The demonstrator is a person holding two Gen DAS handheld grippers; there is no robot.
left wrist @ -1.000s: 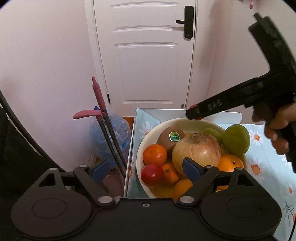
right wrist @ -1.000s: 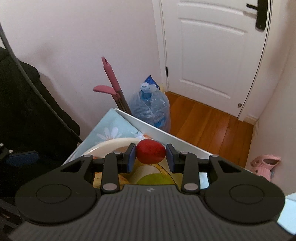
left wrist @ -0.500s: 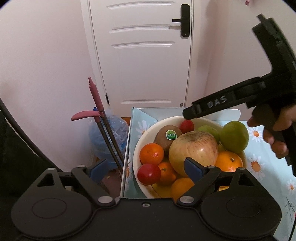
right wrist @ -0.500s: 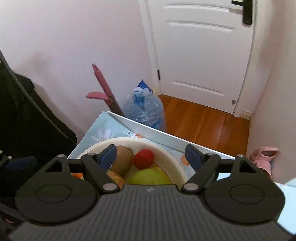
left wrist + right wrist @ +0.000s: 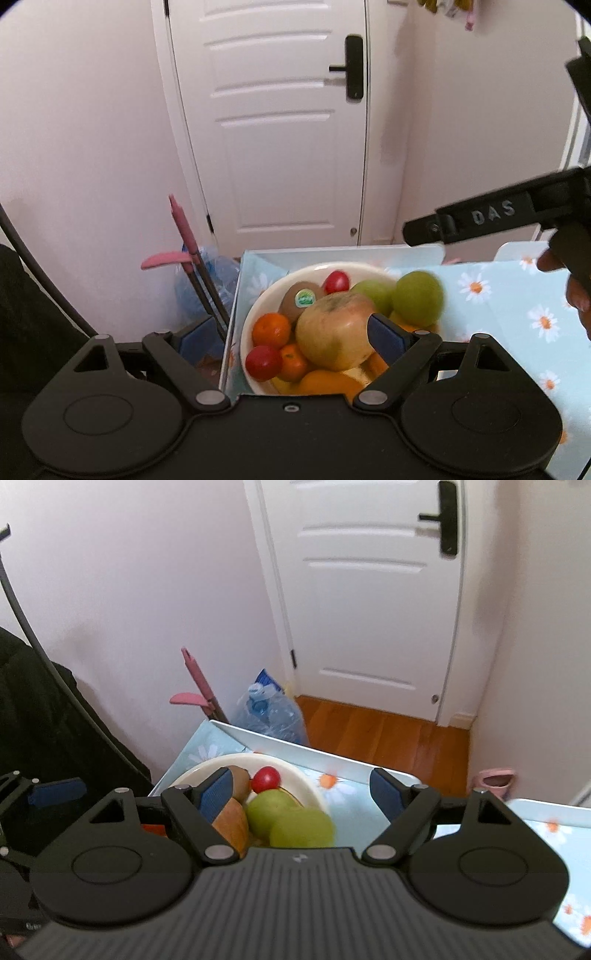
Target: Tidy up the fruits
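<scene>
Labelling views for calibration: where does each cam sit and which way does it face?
Left wrist: on the left claw, angled down at the fruit bowl and door; own open fingers, right claw's arm and hand show.
Right wrist: on the right claw, angled down past the bowl's far side; own open fingers.
Shared: bowl, kiwi, door.

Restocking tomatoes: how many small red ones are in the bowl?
2: one small red fruit at the bowl's far side beside the kiwi, another near-left. More may be buried.
</scene>
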